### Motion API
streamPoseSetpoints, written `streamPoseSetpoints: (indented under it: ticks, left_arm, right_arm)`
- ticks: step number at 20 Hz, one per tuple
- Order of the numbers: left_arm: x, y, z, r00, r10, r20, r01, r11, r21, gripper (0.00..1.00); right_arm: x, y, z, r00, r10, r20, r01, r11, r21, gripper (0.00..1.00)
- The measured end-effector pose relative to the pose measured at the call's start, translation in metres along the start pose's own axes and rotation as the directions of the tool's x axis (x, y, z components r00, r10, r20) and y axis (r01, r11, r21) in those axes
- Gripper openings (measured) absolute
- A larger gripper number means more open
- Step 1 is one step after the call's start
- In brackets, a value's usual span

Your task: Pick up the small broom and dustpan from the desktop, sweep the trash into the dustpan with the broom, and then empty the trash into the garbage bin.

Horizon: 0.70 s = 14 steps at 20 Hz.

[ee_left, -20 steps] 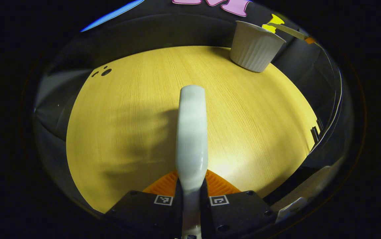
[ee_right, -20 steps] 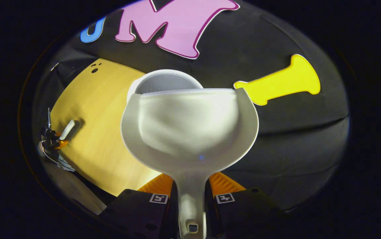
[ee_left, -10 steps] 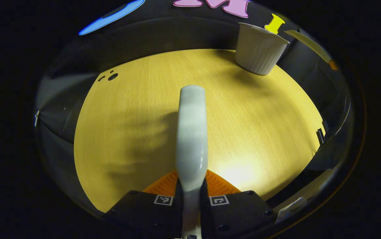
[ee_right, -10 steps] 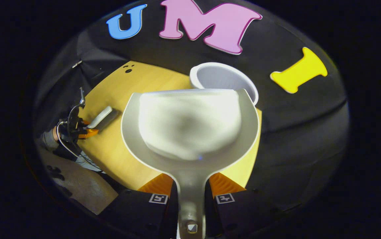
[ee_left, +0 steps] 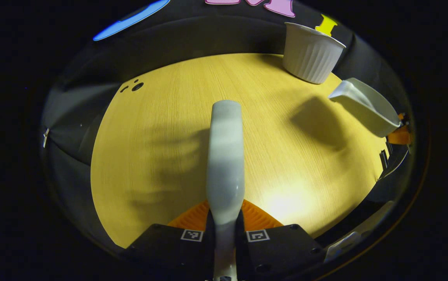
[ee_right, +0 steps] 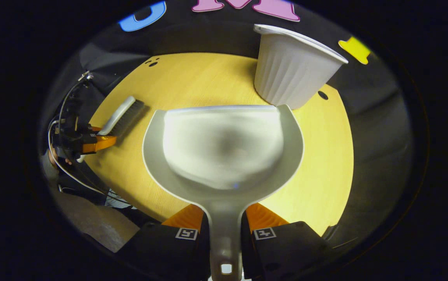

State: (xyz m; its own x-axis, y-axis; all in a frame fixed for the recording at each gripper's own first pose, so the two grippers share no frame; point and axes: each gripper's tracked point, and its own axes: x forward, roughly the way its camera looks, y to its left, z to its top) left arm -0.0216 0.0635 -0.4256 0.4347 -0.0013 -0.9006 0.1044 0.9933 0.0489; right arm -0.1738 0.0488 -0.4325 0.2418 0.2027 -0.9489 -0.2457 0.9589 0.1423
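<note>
My left gripper (ee_left: 225, 218) is shut on the pale handle of the small broom (ee_left: 225, 156), which reaches forward over the wooden desktop (ee_left: 161, 128). From the right gripper view the broom (ee_right: 120, 115) rests bristles-down at the desk's left side, held by the left gripper (ee_right: 91, 142). My right gripper (ee_right: 225, 224) is shut on the handle of the white dustpan (ee_right: 224, 152), whose scoop looks bare inside. The dustpan (ee_left: 364, 107) hangs above the desk's right edge in the left gripper view. The white ribbed garbage bin (ee_left: 311, 52) stands at the far right of the desk, just beyond the dustpan's lip (ee_right: 292, 64).
Small dark holes (ee_left: 136, 86) mark the desk's far left corner, and another hole (ee_right: 323, 95) lies beside the bin. Black cloth walls close in behind the desk. A person's hand and cables (ee_right: 58, 136) sit at the desk's left edge.
The dustpan has swung down and back from over the bin's mouth to level above the desk, entering the left gripper view at right. The broom has stayed nearly still.
</note>
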Motion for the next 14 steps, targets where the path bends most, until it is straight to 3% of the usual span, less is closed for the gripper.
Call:
streamPoseSetpoints:
  ticks: [1, 6, 12, 14]
  left_arm:
    - [0.001, 0.0, -0.002, 1.0, 0.002, -0.004, -0.002, 1.0, 0.003, 0.24]
    - [0.012, -0.003, -0.003, 1.0, 0.002, -0.025, -0.002, 1.0, 0.01, 0.27]
    - [0.028, -0.002, 0.002, 0.999, 0.006, -0.038, -0.005, 1.0, 0.019, 0.31]
    - [0.029, 0.0, 0.007, 0.999, 0.016, -0.03, -0.015, 0.999, 0.036, 0.31]
  right_arm:
    - [0.009, 0.001, -0.003, 1.0, -0.004, 0.0, 0.004, 1.0, 0.006, 0.37]
    - [0.052, 0.005, -0.017, 0.999, -0.041, -0.006, 0.041, 0.999, 0.024, 0.34]
    - [0.058, 0.005, -0.022, 0.999, -0.022, -0.033, 0.025, 0.996, 0.091, 0.37]
    - [0.06, 0.001, -0.027, 0.999, -0.03, -0.028, 0.033, 0.996, 0.089, 0.34]
